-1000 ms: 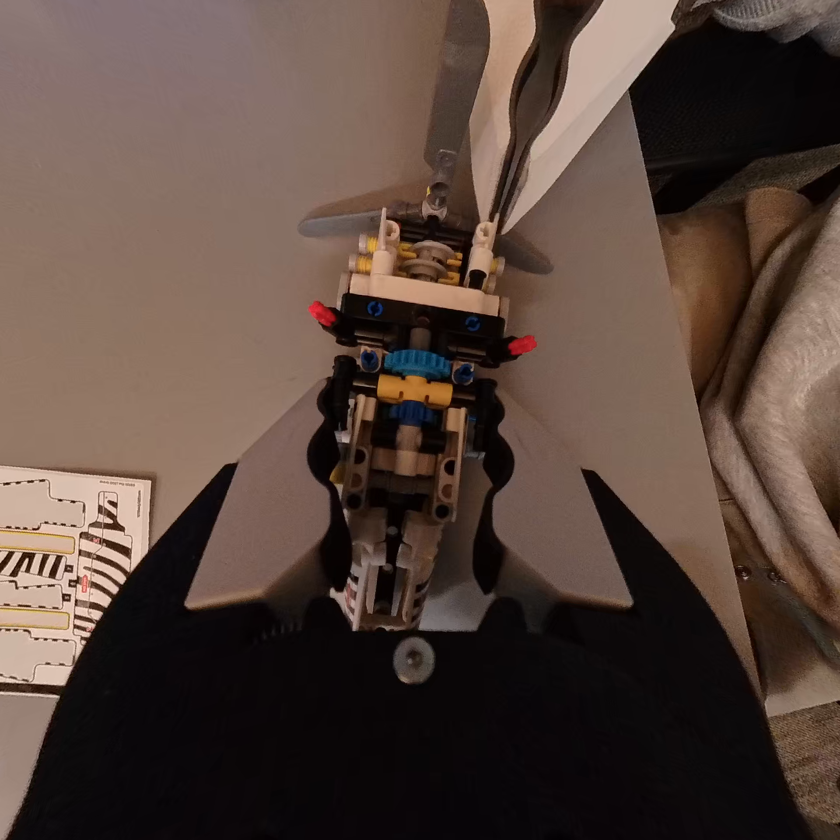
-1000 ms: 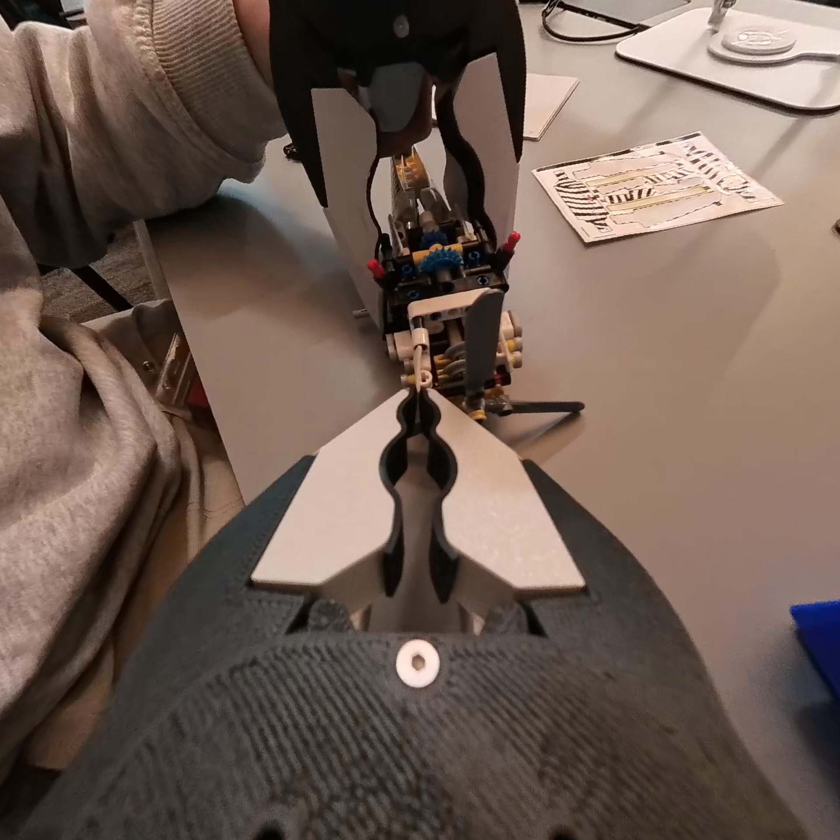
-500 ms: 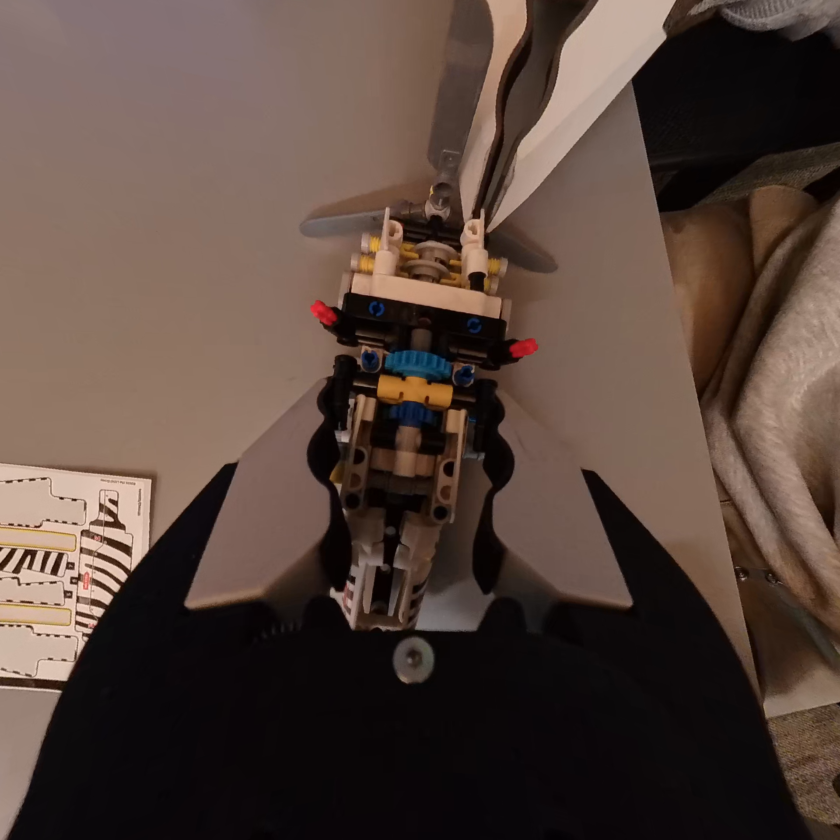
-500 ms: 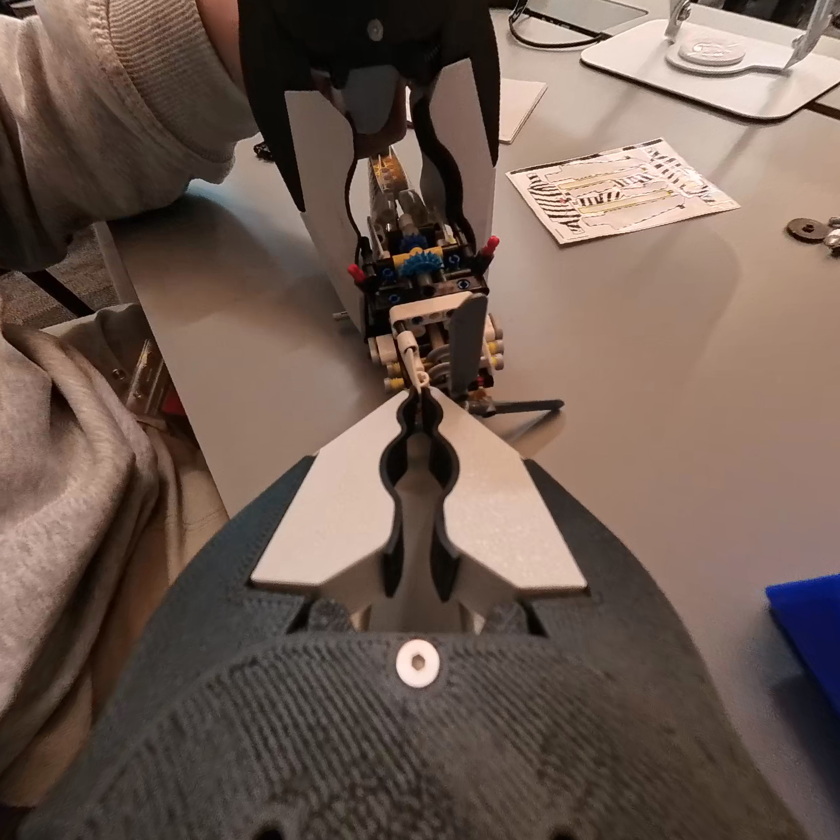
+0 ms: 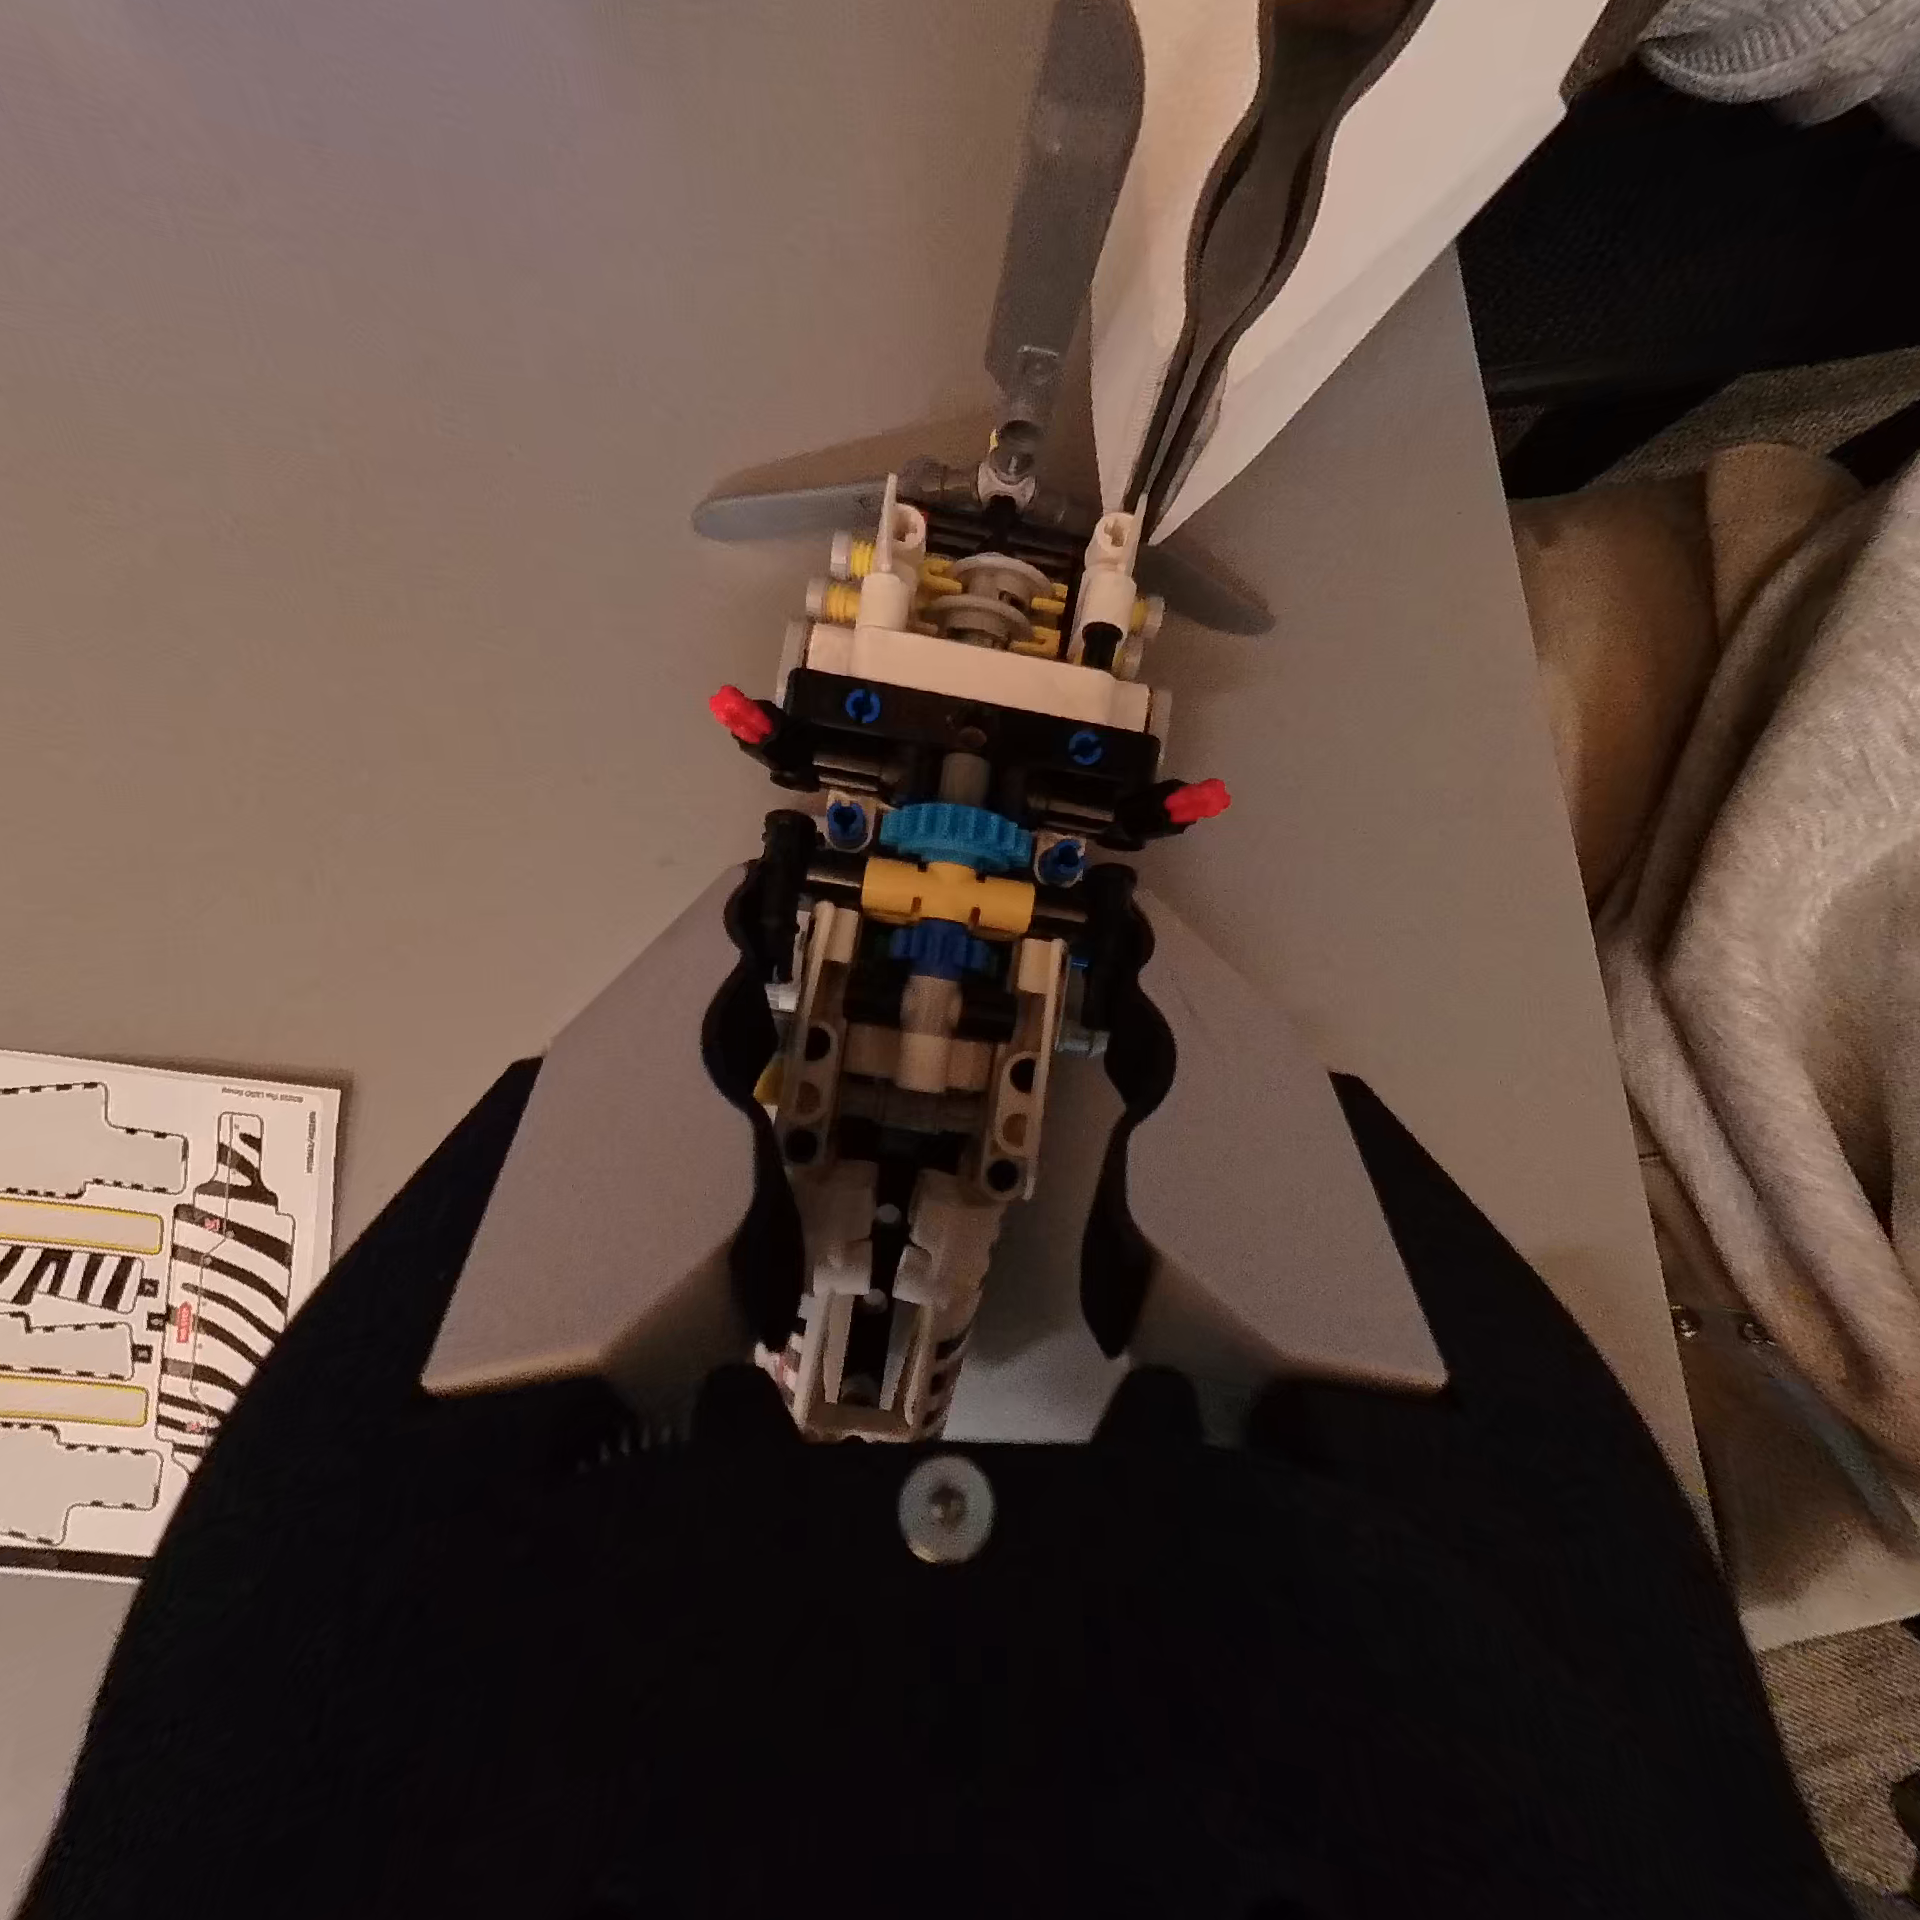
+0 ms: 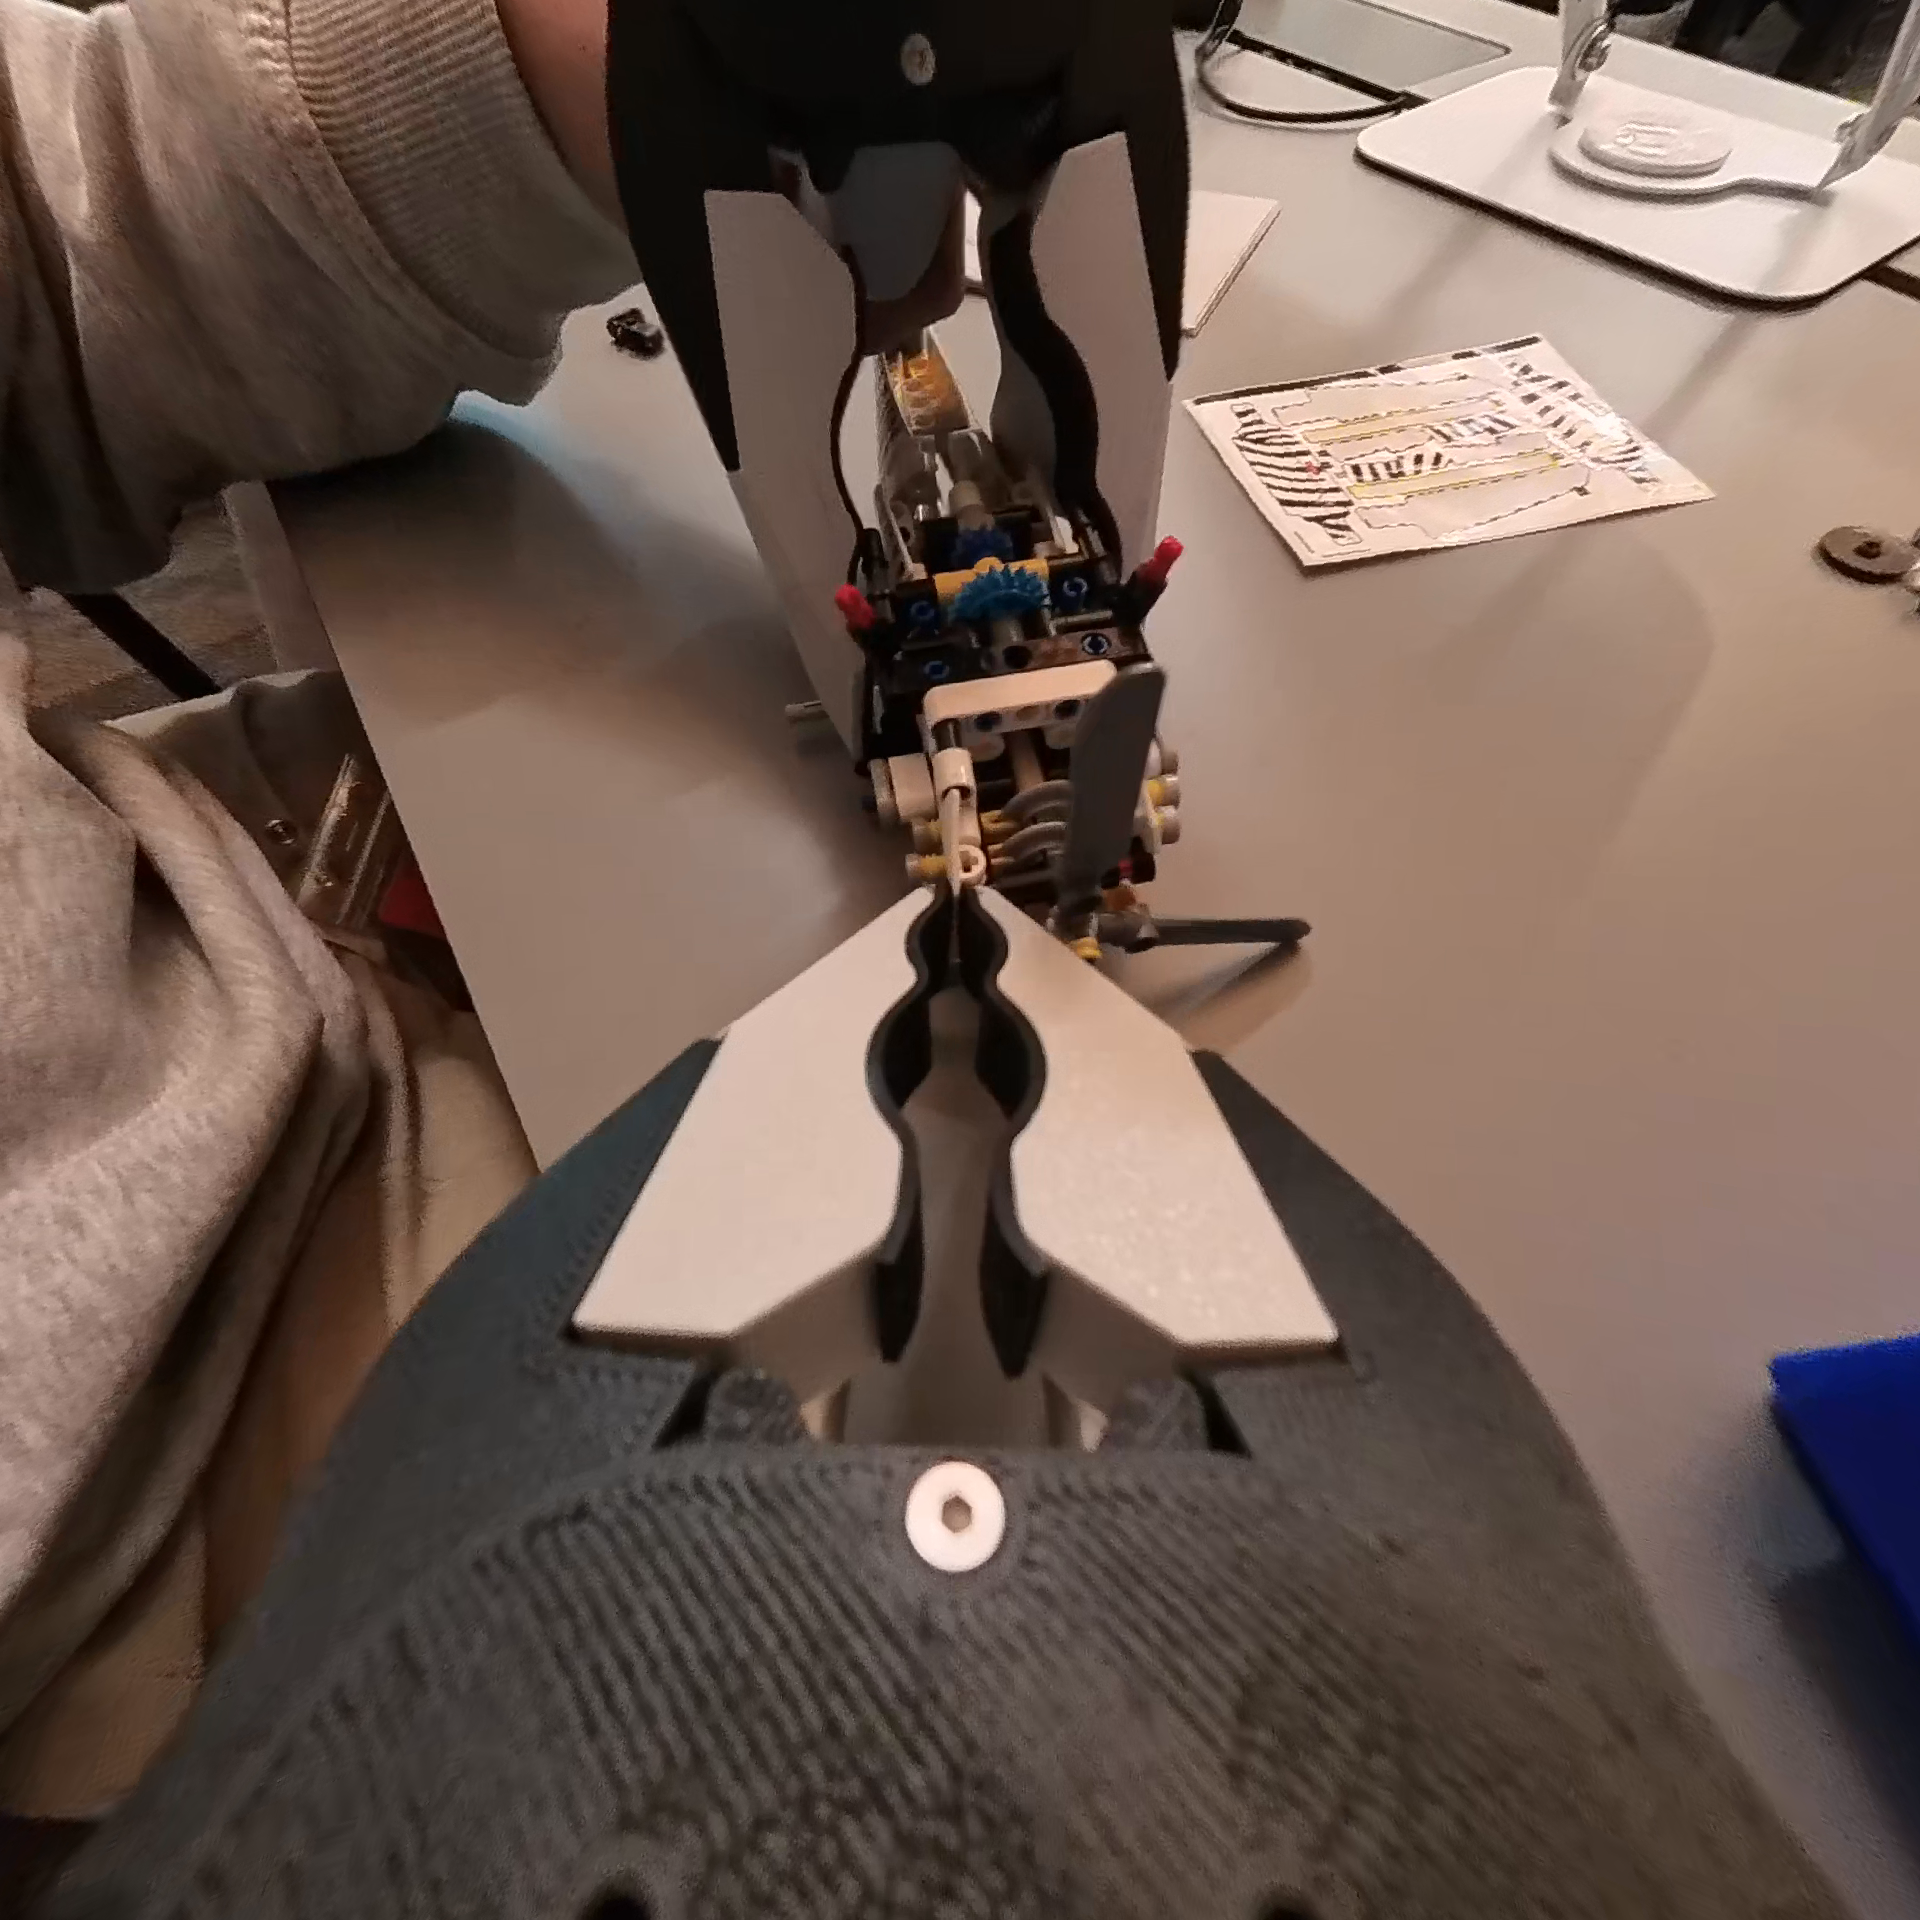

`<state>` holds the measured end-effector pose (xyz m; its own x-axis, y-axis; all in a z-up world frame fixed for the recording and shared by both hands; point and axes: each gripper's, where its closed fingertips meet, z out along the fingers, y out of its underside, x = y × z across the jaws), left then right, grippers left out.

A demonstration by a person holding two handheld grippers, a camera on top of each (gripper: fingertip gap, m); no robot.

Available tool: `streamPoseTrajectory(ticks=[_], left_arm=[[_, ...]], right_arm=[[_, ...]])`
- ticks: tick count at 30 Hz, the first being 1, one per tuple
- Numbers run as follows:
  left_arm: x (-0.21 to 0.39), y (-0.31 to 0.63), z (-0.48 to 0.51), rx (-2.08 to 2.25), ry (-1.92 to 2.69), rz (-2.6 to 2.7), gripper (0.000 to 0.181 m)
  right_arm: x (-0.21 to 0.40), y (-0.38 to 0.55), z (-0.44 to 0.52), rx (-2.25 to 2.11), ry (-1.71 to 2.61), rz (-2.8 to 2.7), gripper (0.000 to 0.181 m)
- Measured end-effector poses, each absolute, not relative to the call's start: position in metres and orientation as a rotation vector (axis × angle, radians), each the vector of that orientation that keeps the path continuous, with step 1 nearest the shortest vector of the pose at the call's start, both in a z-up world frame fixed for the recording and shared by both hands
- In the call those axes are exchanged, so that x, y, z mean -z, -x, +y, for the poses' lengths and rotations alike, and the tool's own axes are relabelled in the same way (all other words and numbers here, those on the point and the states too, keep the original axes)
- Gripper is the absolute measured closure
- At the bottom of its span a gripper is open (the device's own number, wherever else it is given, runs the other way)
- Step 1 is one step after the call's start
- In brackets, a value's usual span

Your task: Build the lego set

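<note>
Grey tabletop (image 5: 364, 520) fills both wrist views, a striped sticker sheet (image 5: 156, 1299) at the lower left of the left view and upper right of the right one (image 6: 1444, 447). At centre frame stands the lego model (image 5: 956, 831), a half-built machine with a blue gear (image 5: 951, 831), red pins (image 5: 738, 712) poking out each side and grey propeller blades (image 5: 1049, 208) at its nose. My left gripper (image 5: 940, 904) is clamped around the model's rear frame, fingers pressed to both flanks, steadying it on the table. My right gripper (image 6: 954, 914), seen entering from the upper right of the left view, has its tips pinched nearly together on a thin white link (image 6: 961, 831) at the model's front, beside the upright blade (image 6: 1107, 779). A matching white link (image 5: 899, 540) sits on the other side of the nose. I judge the build well advanced: chassis, gear train, and propeller are in place. Body panels look to be still missing and the stickers appear mostly unapplied, so plenty remains. In the right view, a white stand (image 6: 1621, 187) rests at the upper right, a blue object (image 6: 1860, 1475) at the right edge, and a person's grey sleeve (image 6: 260, 260) fills the left.
</note>
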<state>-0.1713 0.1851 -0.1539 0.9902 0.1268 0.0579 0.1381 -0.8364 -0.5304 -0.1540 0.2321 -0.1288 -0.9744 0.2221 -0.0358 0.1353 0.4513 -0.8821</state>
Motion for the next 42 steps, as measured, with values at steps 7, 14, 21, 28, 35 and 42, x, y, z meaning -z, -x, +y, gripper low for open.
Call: streamPoseTrajectory(ticks=[7, 14, 21, 28, 35, 42], left_arm=[[0.154, 0.1715, 0.1853, 0.013, 2.588, -0.19, 0.119], [0.154, 0.172, 0.1856, -0.001, 2.599, -0.187, 0.12], [0.154, 0.1722, 0.1857, -0.002, 2.599, -0.195, 0.12], [0.1537, 0.1726, 0.1856, -0.009, 2.586, -0.202, 0.12], [0.1529, 0.1723, 0.186, 0.0, 2.572, -0.201, 0.12], [0.153, 0.1727, 0.1858, -0.011, 2.576, -0.2, 0.12]], right_arm=[[0.1284, 0.156, 0.2321, -1.585, 0.331, -2.618, 0.181], [0.1283, 0.1563, 0.2316, -1.582, 0.326, -2.615, 0.181], [0.1283, 0.1571, 0.2312, -1.574, 0.331, -2.606, 0.181], [0.1288, 0.158, 0.2305, -1.51, 0.284, -2.544, 0.181], [0.1281, 0.1579, 0.2293, -1.619, 0.395, -2.65, 0.181], [0.1289, 0.1592, 0.2285, -1.543, 0.334, -2.586, 0.181]])
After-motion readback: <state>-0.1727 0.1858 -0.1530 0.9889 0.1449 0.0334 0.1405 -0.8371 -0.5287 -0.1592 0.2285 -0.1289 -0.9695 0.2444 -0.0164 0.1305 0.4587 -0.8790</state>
